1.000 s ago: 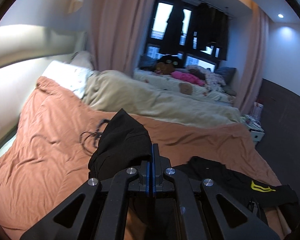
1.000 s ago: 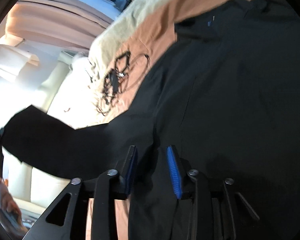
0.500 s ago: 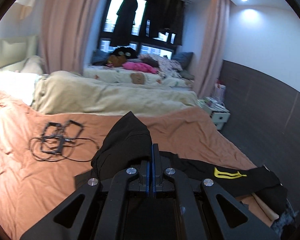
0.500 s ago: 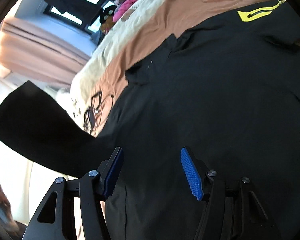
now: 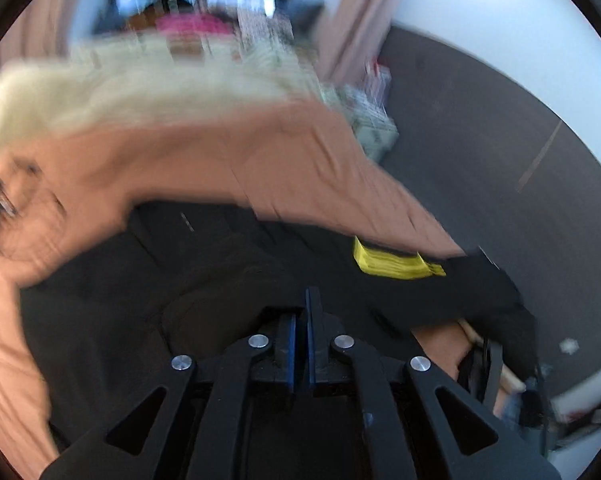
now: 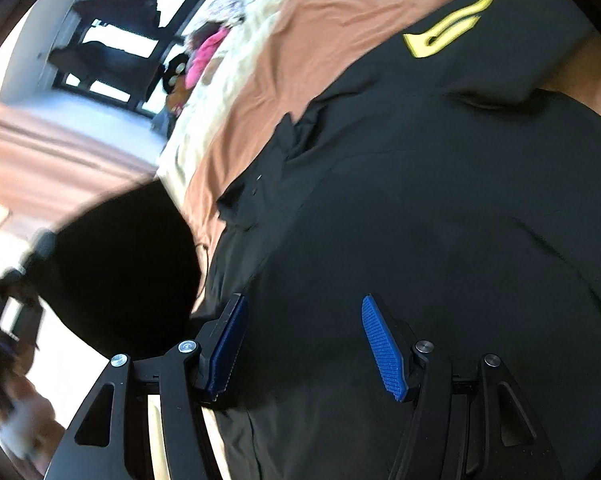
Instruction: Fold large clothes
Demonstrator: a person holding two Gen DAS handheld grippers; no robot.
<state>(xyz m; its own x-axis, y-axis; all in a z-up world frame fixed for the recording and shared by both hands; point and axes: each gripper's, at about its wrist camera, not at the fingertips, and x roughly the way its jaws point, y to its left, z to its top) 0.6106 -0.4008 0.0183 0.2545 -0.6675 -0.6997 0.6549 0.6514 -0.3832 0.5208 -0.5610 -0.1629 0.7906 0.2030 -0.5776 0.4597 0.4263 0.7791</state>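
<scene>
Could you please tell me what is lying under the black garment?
The black garment lies spread on an orange bedcover, which shows along its edges. Whatever lies beneath its middle is covered and cannot be seen.

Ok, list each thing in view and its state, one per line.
Black garment: spread on the bed, one part lifted by the left gripper.
Left gripper: shut on black fabric.
Right gripper: open over the garment, nothing pinched.
Orange bedcover: wrinkled, under the garment.
Curtains: drawn aside from the window.
</scene>
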